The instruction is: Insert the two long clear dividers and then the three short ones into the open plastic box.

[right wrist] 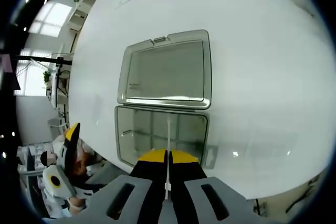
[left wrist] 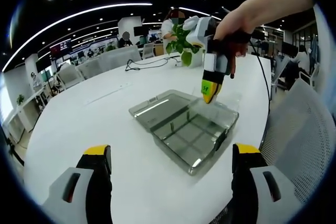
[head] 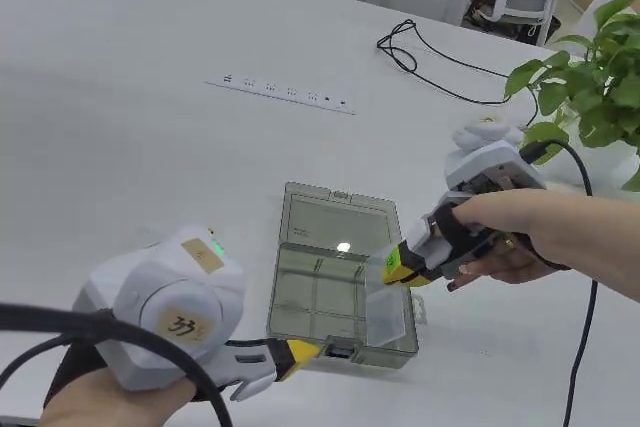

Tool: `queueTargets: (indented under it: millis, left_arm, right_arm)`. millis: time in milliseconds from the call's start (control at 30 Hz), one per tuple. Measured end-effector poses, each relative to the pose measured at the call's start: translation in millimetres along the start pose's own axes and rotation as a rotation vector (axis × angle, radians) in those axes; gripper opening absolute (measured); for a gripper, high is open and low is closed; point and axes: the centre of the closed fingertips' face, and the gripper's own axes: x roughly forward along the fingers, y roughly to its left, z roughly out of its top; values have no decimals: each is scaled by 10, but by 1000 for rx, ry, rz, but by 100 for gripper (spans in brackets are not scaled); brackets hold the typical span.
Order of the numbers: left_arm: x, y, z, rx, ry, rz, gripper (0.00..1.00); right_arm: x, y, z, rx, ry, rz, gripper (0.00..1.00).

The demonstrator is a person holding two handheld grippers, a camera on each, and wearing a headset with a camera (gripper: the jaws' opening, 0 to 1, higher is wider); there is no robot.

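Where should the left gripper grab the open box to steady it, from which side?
Probably the near front wall of the box, from the person's side: it's a thin upright edge facing the open left gripper, while the lid lies flat beyond.

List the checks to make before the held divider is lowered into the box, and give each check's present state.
1. Open lid laid back flat: ok.
2. Grip: right gripper shut on the clear divider: ok.
3. Divider above the box: ok.
4. Divider lined up with its slots: cannot tell.
5. Drop path clear: the left gripper is open at the box's near side: ok.
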Motion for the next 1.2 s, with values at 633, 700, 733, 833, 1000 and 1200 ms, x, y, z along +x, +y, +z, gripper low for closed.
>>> queueTargets:
  millis: [633, 700, 733, 833, 1000, 1200]
  left_arm:
    - [3, 5, -17, -5, 6, -2, 97]
    - [5, 4, -19, -6, 6, -3, 97]
    - [6, 1, -23, -4, 8, -4, 96]
    - [7, -12, -25, 1, 10, -8, 96]
    - [7, -7, -32, -2, 11, -7, 96]
    - [5, -6, -37, -1, 13, -4, 96]
  right_arm:
    - [98, -101, 148, -17, 16, -28, 2]
    - [85, -86, 155, -10, 16, -24, 2]
    - [76, -56, 107, -15, 18, -25, 2]
    - [93, -67, 102, -23, 16, -31, 2]
    - [104, -61, 83, -13, 18, -30, 2]
    - [117, -48, 53, -14, 19, -43, 2]
